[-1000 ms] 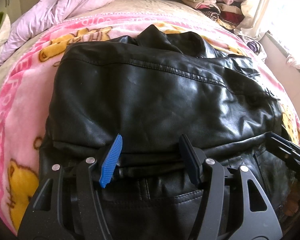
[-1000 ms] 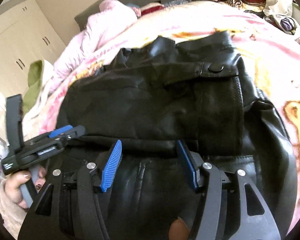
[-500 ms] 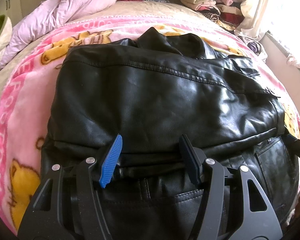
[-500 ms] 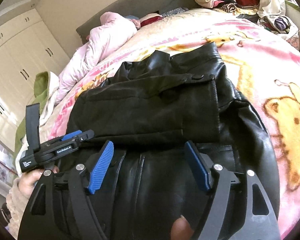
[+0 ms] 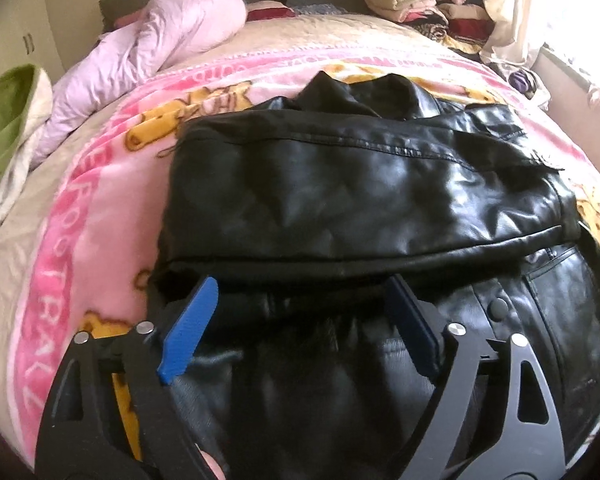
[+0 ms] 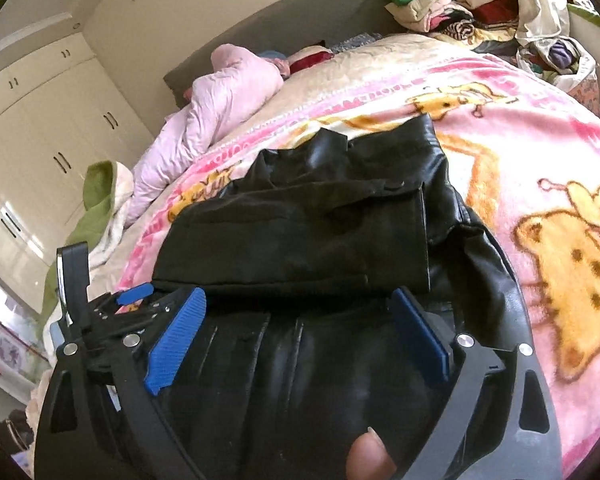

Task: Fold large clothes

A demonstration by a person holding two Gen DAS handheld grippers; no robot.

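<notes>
A black leather jacket (image 5: 364,200) lies folded on the pink cartoon blanket (image 5: 92,240), its upper part doubled over the lower with the collar at the far end. My left gripper (image 5: 300,280) hovers at the near edge of the fold. Its jaws are opening, and its blue pads (image 5: 188,332) stand clear of the leather. My right gripper (image 6: 298,292) hangs over the same jacket (image 6: 300,236) near the fold's edge, jaws also opening and nothing pinched. In the right wrist view the left gripper (image 6: 112,308) shows at the jacket's left side.
A crumpled pale pink quilt (image 5: 160,44) lies at the bed's far left. Beside it at the left edge is a green and white cloth (image 5: 8,120). A pile of folded clothes (image 5: 412,0) sits at the far right. White wardrobes (image 6: 40,140) stand left of the bed.
Both grippers' jaws have spread wider and drawn back and up from the jacket's folded edge. The folded part stays lying flat on the jacket.
</notes>
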